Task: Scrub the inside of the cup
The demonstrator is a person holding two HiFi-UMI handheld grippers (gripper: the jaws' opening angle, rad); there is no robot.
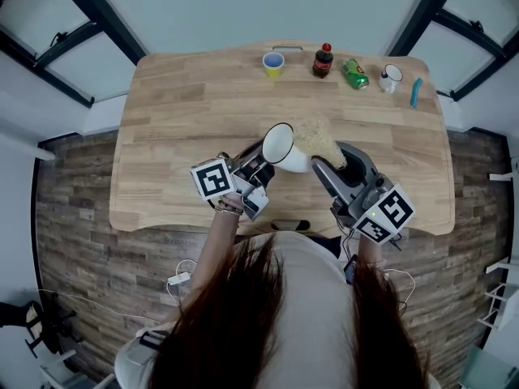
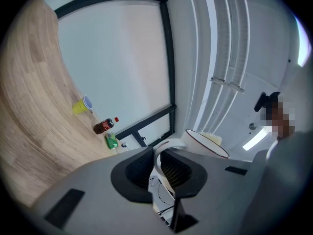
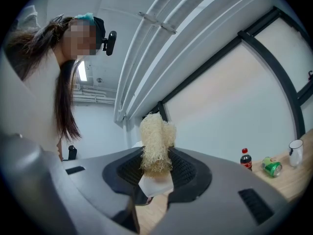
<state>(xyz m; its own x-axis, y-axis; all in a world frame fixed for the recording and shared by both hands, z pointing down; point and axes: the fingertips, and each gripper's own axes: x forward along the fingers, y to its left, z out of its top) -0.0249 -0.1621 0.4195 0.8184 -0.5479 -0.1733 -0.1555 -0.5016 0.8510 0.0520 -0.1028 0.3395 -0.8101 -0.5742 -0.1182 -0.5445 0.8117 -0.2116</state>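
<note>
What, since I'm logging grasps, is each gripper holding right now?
Left gripper: shut on the handle of the white cup.
Right gripper: shut on the fibrous scrubber.

1. Your hair (image 1: 243, 314): long, dark brown, loose, in two falls.
2. Your top (image 1: 312, 298): plain, pale grey.
3. Your left gripper (image 1: 261, 167): grey shell, black ribbed pads (image 2: 139, 168). The black-and-white left marker cube (image 1: 215, 178) sits at its 8 o'clock.
4. Your right gripper (image 1: 331, 159): same grey shell and black pads. The right marker cube (image 1: 388, 213) sits at its 5 o'clock.
5. Your left wrist: thin dark band (image 1: 229, 207).
</note>
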